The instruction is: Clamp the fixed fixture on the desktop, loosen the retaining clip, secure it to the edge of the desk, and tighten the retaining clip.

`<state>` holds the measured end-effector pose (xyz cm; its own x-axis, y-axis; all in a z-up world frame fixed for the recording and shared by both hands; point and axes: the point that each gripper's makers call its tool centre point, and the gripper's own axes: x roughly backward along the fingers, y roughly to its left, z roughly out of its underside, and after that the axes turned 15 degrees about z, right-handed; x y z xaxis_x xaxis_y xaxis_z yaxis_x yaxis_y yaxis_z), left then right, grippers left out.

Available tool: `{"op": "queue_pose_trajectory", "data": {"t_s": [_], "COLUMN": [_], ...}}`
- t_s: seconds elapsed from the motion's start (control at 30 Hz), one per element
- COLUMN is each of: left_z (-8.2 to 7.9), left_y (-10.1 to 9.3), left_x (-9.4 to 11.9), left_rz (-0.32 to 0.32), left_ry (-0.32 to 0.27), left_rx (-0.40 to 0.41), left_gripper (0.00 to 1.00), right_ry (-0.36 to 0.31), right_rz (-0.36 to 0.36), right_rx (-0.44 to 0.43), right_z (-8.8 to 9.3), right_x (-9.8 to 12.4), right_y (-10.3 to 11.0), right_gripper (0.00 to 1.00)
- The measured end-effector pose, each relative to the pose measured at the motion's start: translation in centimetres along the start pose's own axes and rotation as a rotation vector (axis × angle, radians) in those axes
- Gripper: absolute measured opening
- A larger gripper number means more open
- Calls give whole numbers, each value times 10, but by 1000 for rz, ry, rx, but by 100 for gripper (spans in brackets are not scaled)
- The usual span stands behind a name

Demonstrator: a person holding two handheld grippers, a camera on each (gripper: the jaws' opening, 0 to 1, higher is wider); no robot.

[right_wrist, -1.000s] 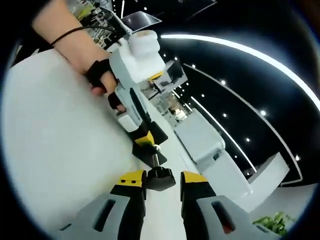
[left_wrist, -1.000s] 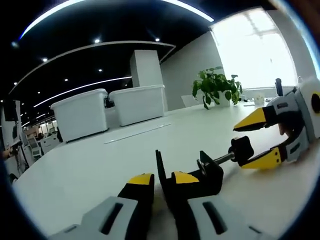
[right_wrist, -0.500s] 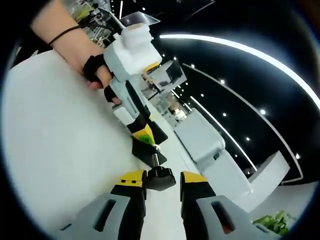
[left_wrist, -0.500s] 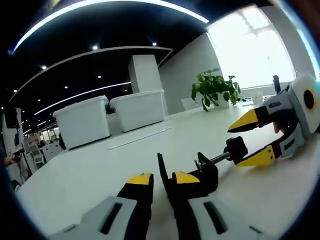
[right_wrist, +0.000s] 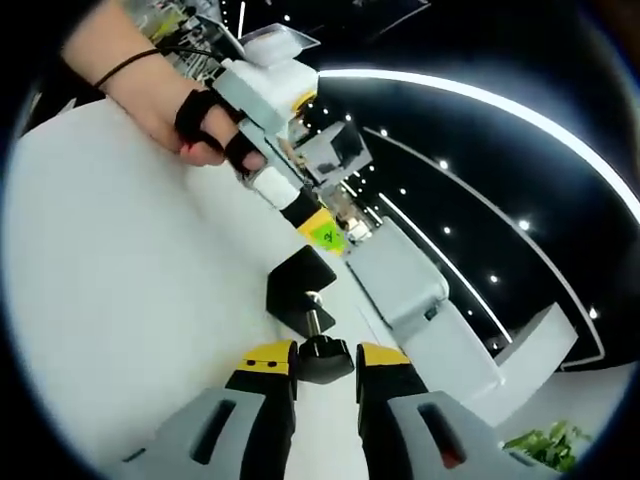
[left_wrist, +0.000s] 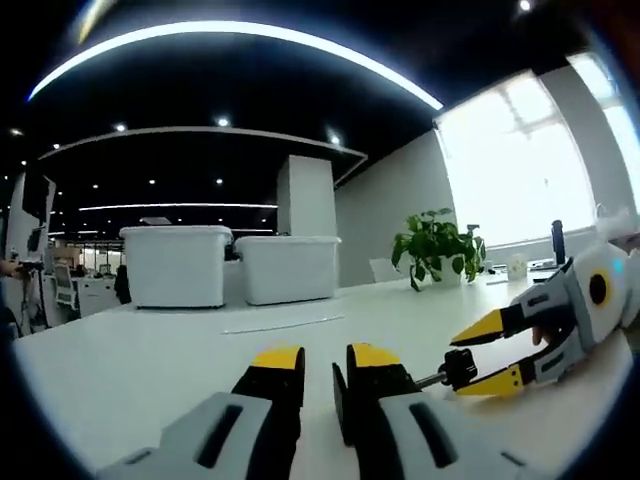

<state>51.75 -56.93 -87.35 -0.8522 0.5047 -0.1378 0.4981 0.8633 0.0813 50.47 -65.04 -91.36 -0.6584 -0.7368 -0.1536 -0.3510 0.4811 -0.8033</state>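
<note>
Black clamp (right_wrist: pixel 300 293) rests on the white surface (right_wrist: pixel 120 300). Right tongs (right_wrist: pixel 322 358) grip its screw knob (right_wrist: pixel 324 358). Left tongs (left_wrist: pixel 318 360) stand narrowly parted just beside the clamp, holding nothing.

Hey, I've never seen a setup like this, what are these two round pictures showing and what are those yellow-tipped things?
A person holds a hand-operated gripper in each hand, and a fisheye camera rides on each. In the left gripper view, the left gripper rises from below and the right gripper enters from the right. In the right gripper view, the right gripper's jaws sit on either side of the round knob of a black clamp lying on the white desk. The person's gloved hand carries the left gripper above the clamp. Behind are white bins and a plant.
</note>
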Motion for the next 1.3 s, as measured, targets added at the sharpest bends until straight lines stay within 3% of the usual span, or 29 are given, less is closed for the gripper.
{"op": "queue_pose_trajectory", "data": {"t_s": [0.33, 0.47, 0.77, 0.9, 1.1, 1.3], "left_z": [-9, -15, -16, -19, -16, -19], "left_y": [12, 15, 29, 41, 45, 45], "left_x": [6, 9, 10, 17, 18, 22], "left_rz": [-31, -40, -77, -131, -145, -142], "left_ry": [-60, -95, -107, -130, -120, -146], "left_rx": [52, 62, 93, 110, 114, 135], "left_gripper": [18, 25, 25, 25, 25, 25], "right_ry": [-19, -56, -12, 7, 29, 84], "right_rz": [19, 23, 49, 95, 103, 88], "right_rx": [19, 41, 40, 145, 183, 395], "right_z": [-9, -14, -17, -19, -25, -27], "right_x": [7, 6, 9, 9, 11, 10], "right_y": [2, 4, 2, 3, 7, 12], "right_gripper": [21, 20, 18, 16, 15, 17]}}
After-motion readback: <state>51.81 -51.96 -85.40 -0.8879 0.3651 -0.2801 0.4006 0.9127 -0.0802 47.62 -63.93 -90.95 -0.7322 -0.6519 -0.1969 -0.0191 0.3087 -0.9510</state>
